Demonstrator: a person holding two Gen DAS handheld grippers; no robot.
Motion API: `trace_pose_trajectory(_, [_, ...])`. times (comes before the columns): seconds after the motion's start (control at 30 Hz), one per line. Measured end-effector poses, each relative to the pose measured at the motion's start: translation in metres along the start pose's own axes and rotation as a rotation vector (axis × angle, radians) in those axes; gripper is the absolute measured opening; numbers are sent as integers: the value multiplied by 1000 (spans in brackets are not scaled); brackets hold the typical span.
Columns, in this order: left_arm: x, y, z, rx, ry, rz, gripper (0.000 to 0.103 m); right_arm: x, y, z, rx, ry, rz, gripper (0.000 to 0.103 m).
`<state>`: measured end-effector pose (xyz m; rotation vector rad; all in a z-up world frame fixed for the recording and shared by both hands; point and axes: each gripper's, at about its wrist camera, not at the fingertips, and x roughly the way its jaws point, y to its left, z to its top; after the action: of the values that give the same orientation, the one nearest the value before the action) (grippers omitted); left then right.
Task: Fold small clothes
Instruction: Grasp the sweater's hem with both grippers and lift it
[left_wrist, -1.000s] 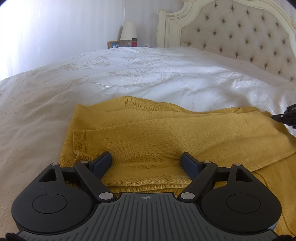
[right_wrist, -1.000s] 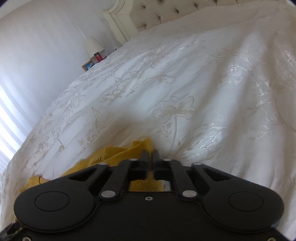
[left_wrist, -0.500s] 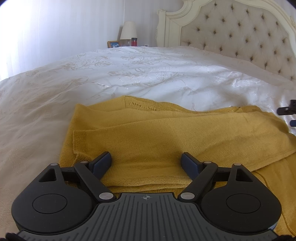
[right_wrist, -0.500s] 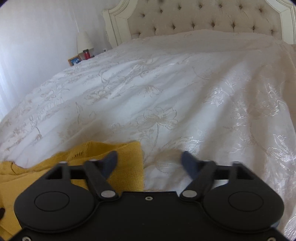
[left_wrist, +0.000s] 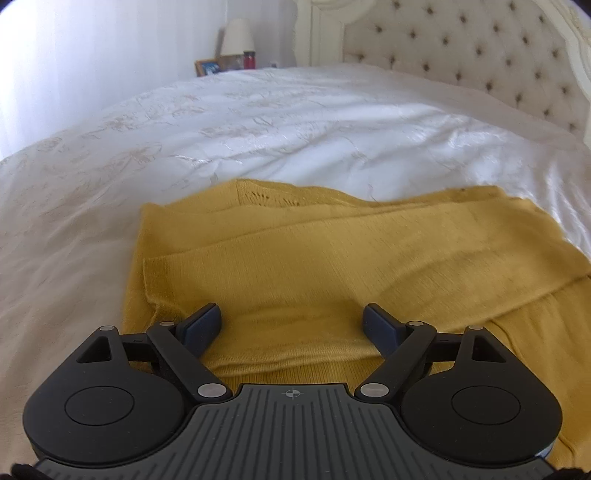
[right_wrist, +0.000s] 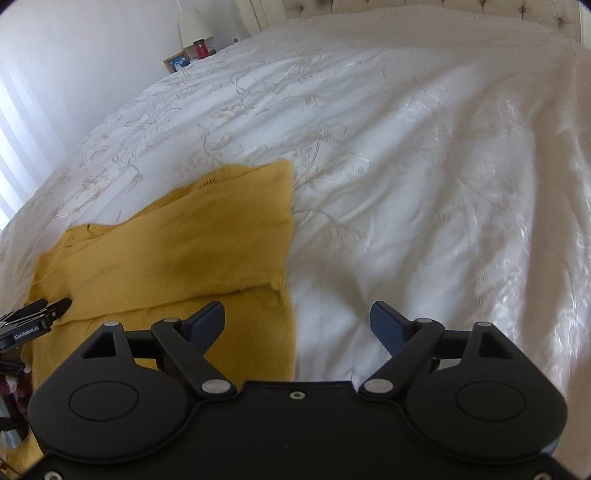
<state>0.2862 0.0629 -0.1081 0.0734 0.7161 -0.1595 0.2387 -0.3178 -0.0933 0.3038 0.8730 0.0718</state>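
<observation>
A mustard-yellow knit sweater (left_wrist: 332, 258) lies folded flat on the white bedspread (left_wrist: 295, 129), one sleeve laid across its body. My left gripper (left_wrist: 291, 314) is open just above the sweater's near edge, its blue pads (left_wrist: 203, 325) wide apart with cloth below them and nothing pinched. In the right wrist view the sweater (right_wrist: 177, 240) fills the lower left, its straight right edge running down the middle. My right gripper (right_wrist: 297, 314) is open over that edge, one finger above cloth and the other above the bedspread (right_wrist: 406, 184). The left gripper's tip (right_wrist: 37, 314) shows at the left edge.
A tufted cream headboard (left_wrist: 480, 55) stands at the far end of the bed. A bedside table beyond the bed carries a lamp (left_wrist: 238, 35), a picture frame (left_wrist: 208, 67) and a red bottle (left_wrist: 249, 59). Embroidered bedspread stretches to the right of the sweater.
My right gripper went from shut on the sweater's edge to open and drew back, so more of the sweater shows. Its tip has left the left wrist view. The left gripper hardly moved.
</observation>
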Motion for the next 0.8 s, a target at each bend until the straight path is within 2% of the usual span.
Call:
trace_pose_trajectory(0.1, [-21,0,-8,47,64,-47,84,-15,2,-8,-23,56,16,87])
trace_pose_trajectory(0.2, [-45,2,-25,99,123,-62,84,-31,7,-11,-67,97,31,87])
trace_pose_trajectory(0.4, [-86,25,-63,-29,236,-89,84,-58,13,-20,-95,176,89,87])
trace_pose_trajectory(0.63, [-119,39,-87,-151,369,-90,84,-73,13,-30,-72,335,146,90])
trace_pose_trajectory(0.73, [-123,38,-93,-167,438,-113,84,-71,17,-36,-124,436,129,91])
trace_pose_trajectory(0.8, [-125,34,-97,-139,479,-118,84,-68,17,-37,-125,494,148,91])
